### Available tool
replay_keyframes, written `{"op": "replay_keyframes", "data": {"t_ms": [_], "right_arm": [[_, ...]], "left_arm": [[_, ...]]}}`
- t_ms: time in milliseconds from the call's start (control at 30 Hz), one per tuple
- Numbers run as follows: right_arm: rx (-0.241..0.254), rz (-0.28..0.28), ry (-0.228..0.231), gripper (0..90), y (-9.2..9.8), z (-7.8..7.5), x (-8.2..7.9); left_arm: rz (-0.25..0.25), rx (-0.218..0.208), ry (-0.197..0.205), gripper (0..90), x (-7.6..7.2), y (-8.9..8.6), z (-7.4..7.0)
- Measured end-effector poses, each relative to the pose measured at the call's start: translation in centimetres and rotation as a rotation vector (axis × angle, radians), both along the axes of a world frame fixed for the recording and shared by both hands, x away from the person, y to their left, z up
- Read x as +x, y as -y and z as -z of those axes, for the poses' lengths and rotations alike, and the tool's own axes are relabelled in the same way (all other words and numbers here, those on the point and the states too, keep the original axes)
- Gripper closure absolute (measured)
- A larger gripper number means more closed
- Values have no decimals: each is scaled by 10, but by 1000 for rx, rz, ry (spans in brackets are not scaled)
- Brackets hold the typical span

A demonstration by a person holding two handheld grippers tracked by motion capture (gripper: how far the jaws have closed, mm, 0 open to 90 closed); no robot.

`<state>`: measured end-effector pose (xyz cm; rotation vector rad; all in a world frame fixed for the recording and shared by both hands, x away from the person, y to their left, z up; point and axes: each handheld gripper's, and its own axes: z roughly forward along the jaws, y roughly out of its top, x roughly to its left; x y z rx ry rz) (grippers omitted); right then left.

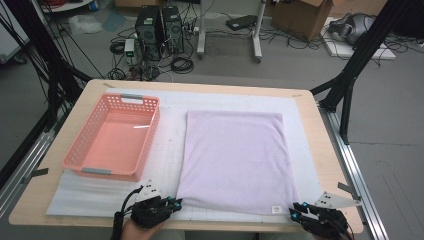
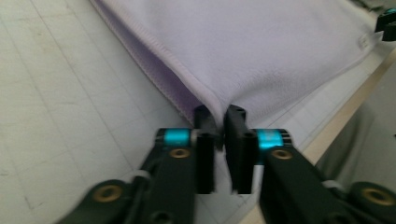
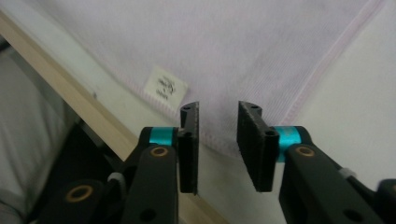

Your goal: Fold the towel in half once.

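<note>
Pinching the near left corner of the towel (image 2: pixel 261 51), the left gripper (image 2: pixel 221 122) is closing its jaws on a raised fold of cloth, pads already pressing it. Towel is lying flat and folded on the white mat (image 1: pixel 165 155), right of the pink basket (image 1: pixel 150 127), its near edge close to the table's front edge. The right gripper (image 3: pixel 218 122) is hanging over the near right corner, jaws apart, nothing held, the label (image 3: pixel 166 87) just beside it. Cloth is looking soft, light and limp, likely sagging and unfolding when lifted; corners and stitched hem are looking like the safest grab spots, taking all layers together.
</note>
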<state>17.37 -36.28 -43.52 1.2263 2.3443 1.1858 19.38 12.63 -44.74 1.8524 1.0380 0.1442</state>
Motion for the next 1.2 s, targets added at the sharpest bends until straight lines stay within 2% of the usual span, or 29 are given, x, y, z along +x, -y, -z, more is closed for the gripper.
{"op": "replay_keyframes", "data": {"t_ms": [33, 100, 167, 267, 333, 567, 867, 967, 1033, 1100, 1167, 1200], "right_arm": [[20, 10, 27, 654, 2, -2, 1], [40, 59, 59, 659, 5, -6, 5], [43, 123, 82, 671, 7, -7, 12], [30, 188, 95, 700, 8, -5, 23], [22, 207, 91, 701, 8, -3, 30], [0, 223, 90, 718, 8, 2, 59], [19, 215, 92, 723, 14, -1, 99], [23, 202, 96, 719, 14, -3, 116], [18, 198, 108, 717, 13, -5, 128], [20, 210, 113, 713, 13, -7, 143], [12, 214, 110, 701, 13, -8, 155], [14, 210, 105, 694, 12, -8, 164]], "left_arm": [[4, -9, 5, 639, 1, -1, -1], [9, -25, 36, 571, 2, 0, -2], [-7, -17, 57, 491, 5, 1, -2], [-35, -16, 80, 466, 10, 1, -2], [-42, -16, 95, 466, 16, 1, -2], [-67, -42, 125, 459, 41, 2, -3], [-60, -46, 137, 451, 87, 12, -8], [-85, -49, 153, 444, 108, 15, -9], [-92, -25, 146, 451, 119, 16, -10], [-111, -41, 162, 461, 131, 15, -10], [-128, -30, 135, 471, 143, 17, -11], [-135, -42, 131, 469, 147, 18, -11]]}}
